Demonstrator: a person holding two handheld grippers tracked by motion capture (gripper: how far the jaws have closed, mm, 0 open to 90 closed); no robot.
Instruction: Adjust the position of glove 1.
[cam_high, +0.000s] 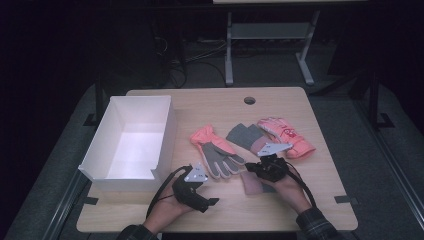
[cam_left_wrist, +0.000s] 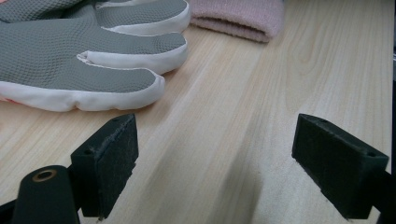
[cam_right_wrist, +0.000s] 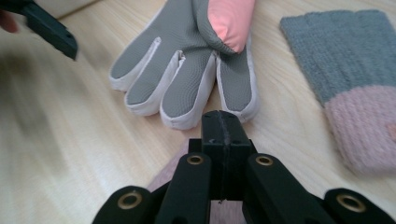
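Dark room, cables and a grey desk frame on the floor behind; light wooden table (cam_high: 300, 200) with a round cable hole at its far edge.

Far left: white open box (cam_high: 131, 140), set at the table's left edge, nothing visible inside.

Left gripper (cam_high: 202, 192), held in the person's left hand near the front edge, just right of the box's near corner. Jaws stand wide apart over bare wood in the left gripper view; nothing between the pads.

Centre: pink glove with grey palm (cam_high: 215, 150), lying palm up, fingers towards the person. Its fingertips lie just beyond the left gripper's jaws and just ahead of the right gripper's tips.

Right of centre: right gripper (cam_high: 252, 169), held in the person's right hand, jaws pressed fully together. A pink knit piece (cam_high: 251, 184) shows beneath the tips; whether it is pinched cannot be told.

Behind it: grey and pink knit glove (cam_high: 247, 137), flat on the table.

Far right: second pink glove (cam_high: 287, 137), patterned back up, lying beside the knit glove
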